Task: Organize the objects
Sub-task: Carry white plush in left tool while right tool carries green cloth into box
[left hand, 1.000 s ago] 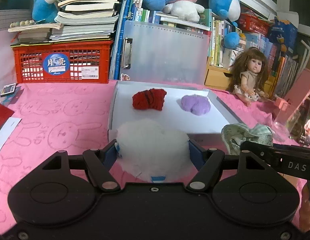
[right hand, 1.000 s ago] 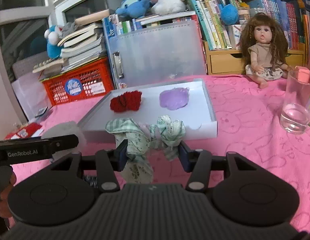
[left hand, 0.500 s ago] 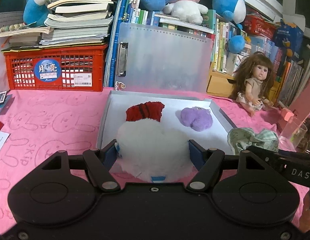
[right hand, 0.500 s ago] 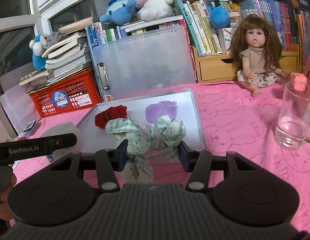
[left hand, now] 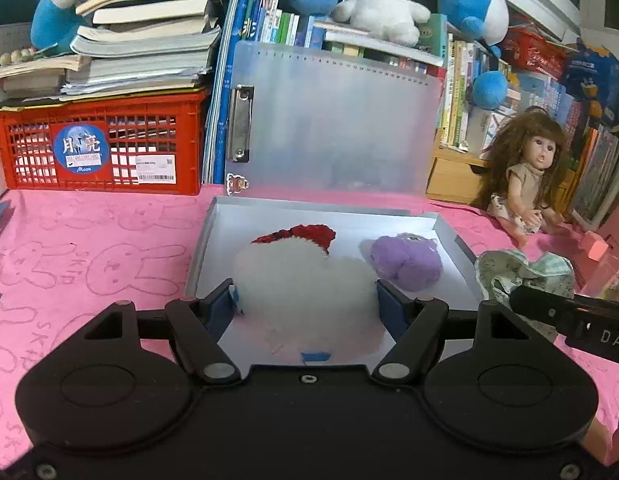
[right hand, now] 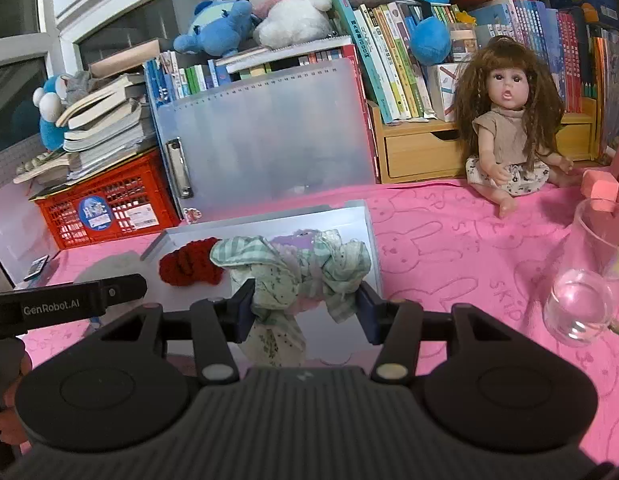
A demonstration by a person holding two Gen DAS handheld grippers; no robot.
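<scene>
Holding a white fluffy ball [left hand: 305, 280] between its blue pads, the left gripper [left hand: 305, 306] is over the near edge of the grey tray [left hand: 449, 228]. The right gripper [right hand: 305, 306] is clamped on a green checked cloth [right hand: 293, 268], near the tray's right side. A red woolly piece [right hand: 185, 266] and a purple fluffy piece [left hand: 407, 260] lie inside the tray, on the pink cloth-covered table [left hand: 109, 248].

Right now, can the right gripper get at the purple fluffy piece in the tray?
Probably not: the right gripper is shut on the green cloth bundle, so its jaws are full, though the purple piece lies uncovered in the tray.
</scene>
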